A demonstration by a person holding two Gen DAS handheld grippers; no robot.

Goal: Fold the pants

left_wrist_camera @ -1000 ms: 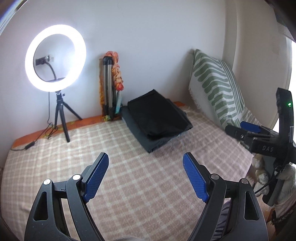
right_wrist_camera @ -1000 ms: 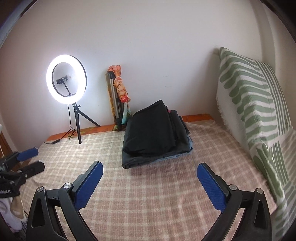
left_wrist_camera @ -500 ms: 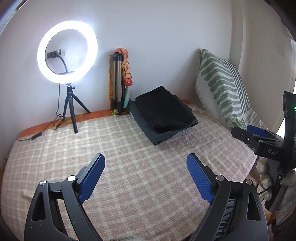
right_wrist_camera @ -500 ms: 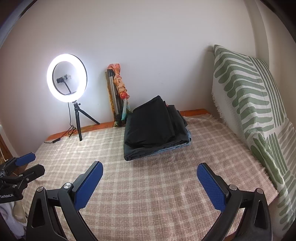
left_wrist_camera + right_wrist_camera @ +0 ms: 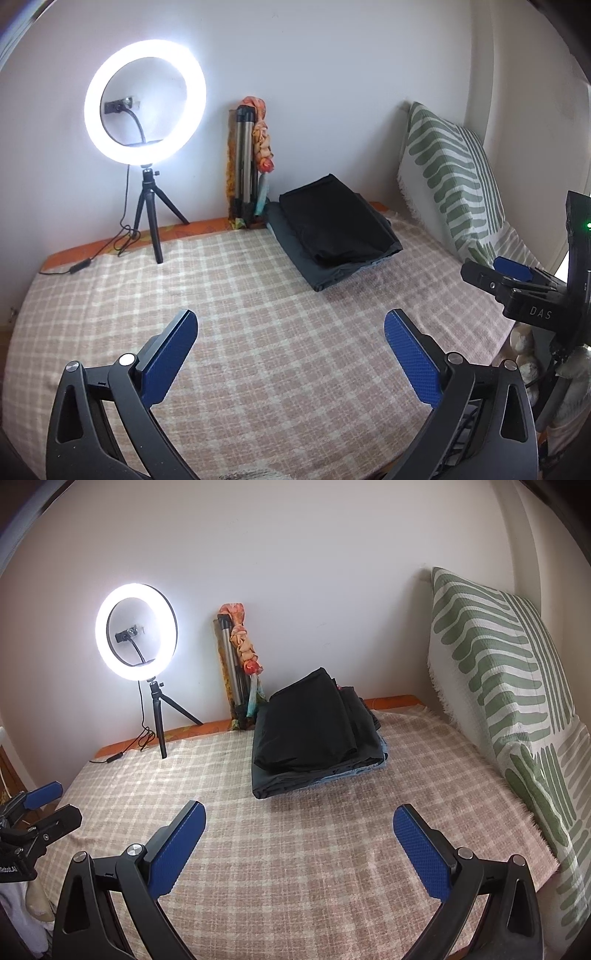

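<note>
- Pants lie folded in a stack at the far side of the bed.
- Both your grippers, left and right, hover with fingers spread, holding nothing.

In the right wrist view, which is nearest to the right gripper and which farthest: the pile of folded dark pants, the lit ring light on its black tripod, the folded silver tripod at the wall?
From the right gripper:
1. Pile of folded dark pants, ahead on the checked blanket.
2. Lit ring light on its black tripod, far left.
3. Folded silver tripod, against the back wall.
The last two are close to call.
</note>
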